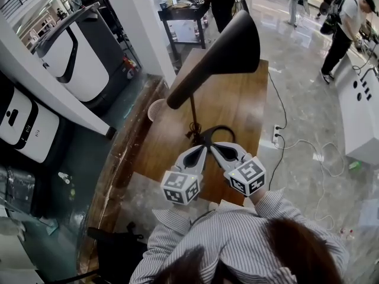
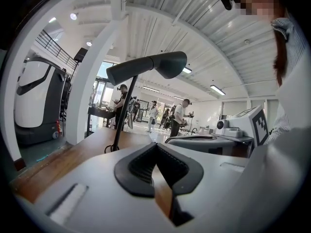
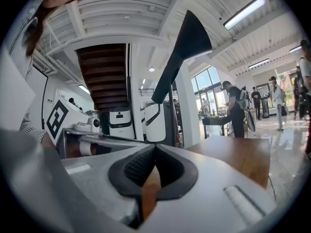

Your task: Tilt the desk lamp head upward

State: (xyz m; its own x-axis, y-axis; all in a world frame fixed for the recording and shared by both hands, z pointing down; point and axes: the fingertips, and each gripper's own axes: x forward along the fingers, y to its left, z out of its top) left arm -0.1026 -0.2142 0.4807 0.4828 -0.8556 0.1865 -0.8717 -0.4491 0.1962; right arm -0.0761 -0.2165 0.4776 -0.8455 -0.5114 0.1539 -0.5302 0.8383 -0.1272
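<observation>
With the left gripper (image 1: 203, 149) and right gripper (image 1: 215, 148) side by side over the near worktop (image 1: 237, 108), fingers (image 2: 140, 168) clenched on nothing, one should probably steady the desk lamp's base (image 1: 206, 134), just beyond the tips, while the other gently lifts the lamp head (image 1: 228, 46), high and farther off.

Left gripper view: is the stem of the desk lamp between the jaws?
No, the jaws of the left gripper are together with nothing between them, and the desk lamp stands farther off on the wooden table.
</observation>
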